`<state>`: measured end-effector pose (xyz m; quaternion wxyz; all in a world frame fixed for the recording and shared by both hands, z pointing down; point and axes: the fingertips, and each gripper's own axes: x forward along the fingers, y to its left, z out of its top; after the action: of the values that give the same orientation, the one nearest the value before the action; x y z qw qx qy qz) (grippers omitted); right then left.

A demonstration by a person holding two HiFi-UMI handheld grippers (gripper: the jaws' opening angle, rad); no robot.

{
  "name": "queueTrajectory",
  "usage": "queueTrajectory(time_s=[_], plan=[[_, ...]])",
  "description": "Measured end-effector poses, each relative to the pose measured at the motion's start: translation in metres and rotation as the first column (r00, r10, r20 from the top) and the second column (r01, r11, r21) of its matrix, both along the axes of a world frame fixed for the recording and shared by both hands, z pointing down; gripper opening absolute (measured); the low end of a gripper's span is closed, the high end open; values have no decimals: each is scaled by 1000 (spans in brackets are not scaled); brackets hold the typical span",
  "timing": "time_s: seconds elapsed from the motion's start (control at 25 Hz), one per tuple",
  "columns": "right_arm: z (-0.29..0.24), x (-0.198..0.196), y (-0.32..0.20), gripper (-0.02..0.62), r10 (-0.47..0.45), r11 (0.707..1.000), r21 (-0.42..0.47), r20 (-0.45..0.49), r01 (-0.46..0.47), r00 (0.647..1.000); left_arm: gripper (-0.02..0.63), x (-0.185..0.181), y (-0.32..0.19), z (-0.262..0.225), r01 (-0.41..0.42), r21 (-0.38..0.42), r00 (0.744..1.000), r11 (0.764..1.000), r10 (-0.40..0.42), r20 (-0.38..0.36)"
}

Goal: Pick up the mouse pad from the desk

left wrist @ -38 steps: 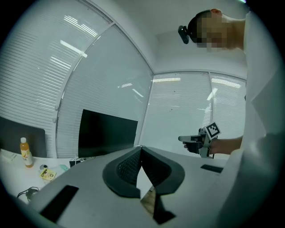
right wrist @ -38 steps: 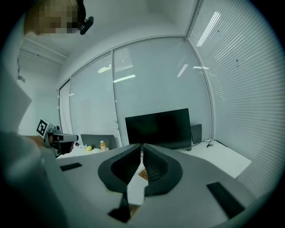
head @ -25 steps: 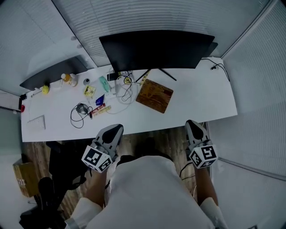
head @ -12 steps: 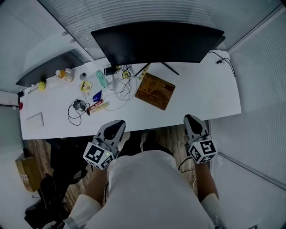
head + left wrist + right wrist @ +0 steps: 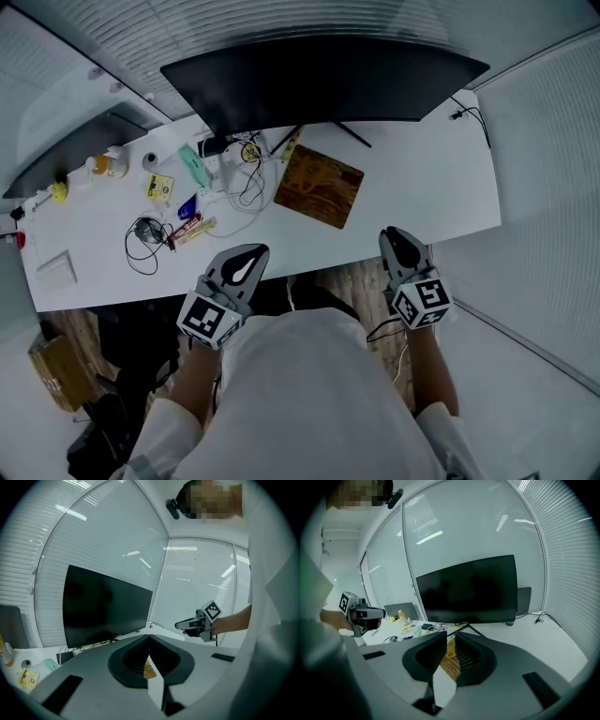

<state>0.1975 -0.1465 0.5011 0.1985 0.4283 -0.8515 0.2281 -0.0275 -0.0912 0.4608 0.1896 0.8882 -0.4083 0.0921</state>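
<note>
The brown mouse pad (image 5: 319, 186) lies flat on the white desk (image 5: 422, 187), just in front of the monitor stand. It shows through the jaw hollows as a brown patch in the left gripper view (image 5: 149, 670) and the right gripper view (image 5: 451, 660). My left gripper (image 5: 246, 262) is at the desk's front edge, left of the pad and short of it, shut with nothing in it. My right gripper (image 5: 394, 239) is at the front edge to the pad's right, jaws together and empty. Each gripper also appears in the other's view: the right gripper (image 5: 194, 624) and the left gripper (image 5: 365, 613).
A wide black monitor (image 5: 319, 80) stands at the back of the desk. Left of the pad lie tangled cables (image 5: 239, 183), small packets, an orange bottle (image 5: 108, 164) and a closed laptop (image 5: 66, 159). A cardboard box (image 5: 52, 370) sits on the wooden floor.
Both grippers have moved forward and down from over the floor to the desk's front edge. The desk and pad now sit closer in the head view.
</note>
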Motion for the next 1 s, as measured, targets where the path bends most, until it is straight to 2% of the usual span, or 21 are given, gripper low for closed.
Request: queueTrajectory(time_s=[0.08, 0.16, 0.24, 0.36, 0.64, 1.0], plan=[[15, -5, -9, 73, -3, 1000, -29, -11, 3, 1000, 17, -4, -8, 7, -9, -9, 1000, 1000, 9, -6], [33, -9, -16, 160, -11, 998, -62, -25, 9, 1000, 17, -7, -15, 15, -15, -19, 1000, 1000, 15, -9], [52, -12, -23, 163, -22, 996, -91, -43, 18, 999, 17, -9, -20, 22, -18, -29, 1000, 999, 17, -12], [83, -16, -34, 193, -36, 990, -136, -67, 26, 997, 17, -10, -25, 30, -15, -71, 999, 997, 13, -33], [152, -18, -59, 260, -40, 975, -224, -131, 10, 991, 17, -11, -29, 56, -39, -114, 998, 993, 34, -44], [247, -10, -98, 321, -55, 938, -346, -226, -28, 973, 17, -15, -39, 84, -39, -139, 998, 990, 32, -54]])
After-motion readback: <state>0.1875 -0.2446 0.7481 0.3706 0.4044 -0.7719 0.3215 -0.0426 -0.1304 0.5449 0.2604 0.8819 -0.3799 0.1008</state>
